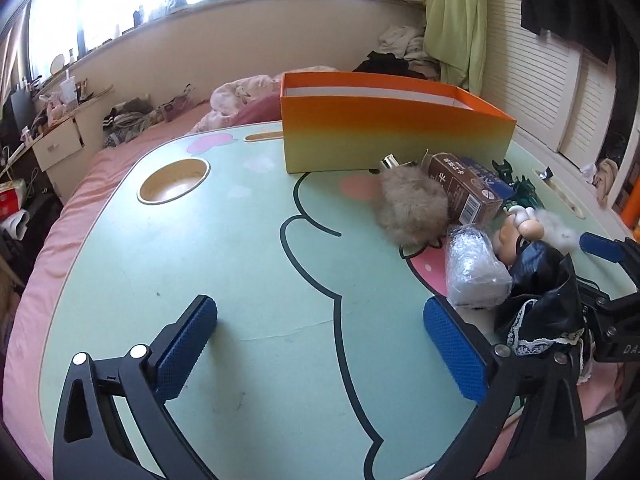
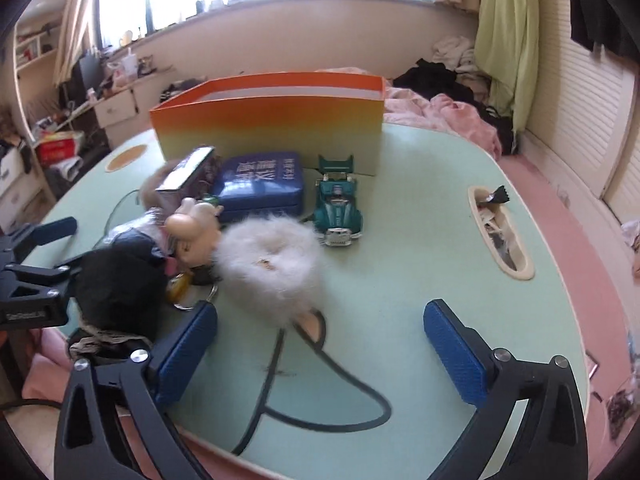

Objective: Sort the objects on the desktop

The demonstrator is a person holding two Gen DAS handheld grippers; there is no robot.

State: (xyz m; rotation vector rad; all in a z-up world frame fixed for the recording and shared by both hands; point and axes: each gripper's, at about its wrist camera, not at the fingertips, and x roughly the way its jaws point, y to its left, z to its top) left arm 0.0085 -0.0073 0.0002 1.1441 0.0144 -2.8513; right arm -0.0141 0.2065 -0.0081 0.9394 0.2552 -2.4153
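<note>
Blue-padded left gripper spread wide over bare mint table, nothing between pads; orange box at far edge, tan pompom, brown carton, wrapped bundle beside it. Right view: right gripper likewise wide, empty; white pompom just ahead, teal toy car, blue tin before box.

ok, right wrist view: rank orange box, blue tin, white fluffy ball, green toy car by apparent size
1. orange box
2. white fluffy ball and blue tin: look alike; the ball is nearer, so unranked
3. green toy car
</note>
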